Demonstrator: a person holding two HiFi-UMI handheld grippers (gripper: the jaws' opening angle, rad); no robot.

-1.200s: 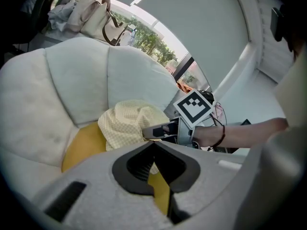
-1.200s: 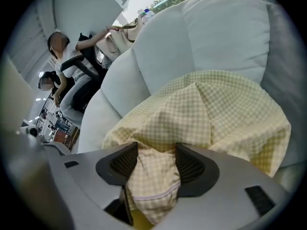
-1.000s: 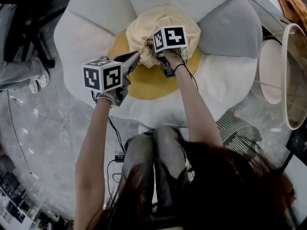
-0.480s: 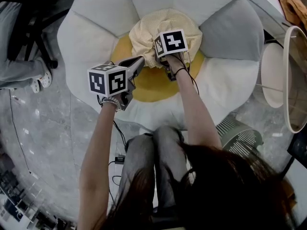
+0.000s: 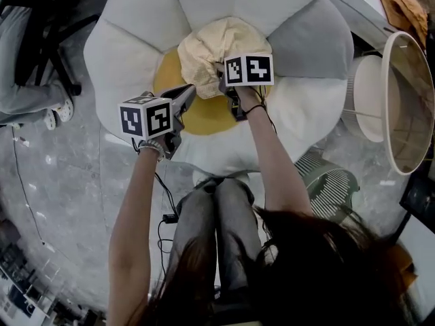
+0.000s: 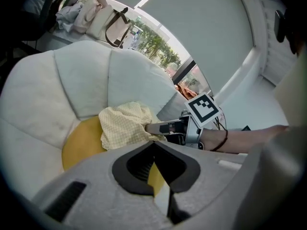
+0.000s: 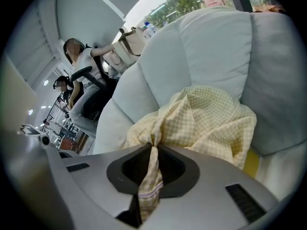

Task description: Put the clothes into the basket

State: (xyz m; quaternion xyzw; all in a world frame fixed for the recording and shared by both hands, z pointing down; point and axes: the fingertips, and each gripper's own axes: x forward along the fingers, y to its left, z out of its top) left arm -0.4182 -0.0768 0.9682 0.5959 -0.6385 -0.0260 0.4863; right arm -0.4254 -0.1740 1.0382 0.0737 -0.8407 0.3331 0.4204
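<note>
Clothes here means one soft cloth point(image 5: 219, 45), pale yellow with tiny checks. It sits on the yellow middle point(image 5: 204, 116) of a big seat point(image 5: 132, 43) shaped like a flower, with puffy white and grey petals all round. A second ago the cloth lay low and round, like a flat bun. Now it is pulled up into a taller, crumpled lump, and more of the yellow middle shows in front of it.

The right gripper point(image 7: 152, 150) has just been closing its jaws. A thin fold of the cloth, with a stitched hem, now runs between them and is pinched tight. This gripper sits higher than before, and the cloth hangs from it in folds. The left gripper point(image 6: 154, 145) is just beside the cloth, a bit higher than it was too. Its dark, ribbed jaws are pressed together at the tips, and I see nothing held in them.

The basket point(image 5: 385, 100) stands well apart on the right, on the grey stone floor point(image 5: 61, 182). It has a round pale rim and thin wire sides.
</note>
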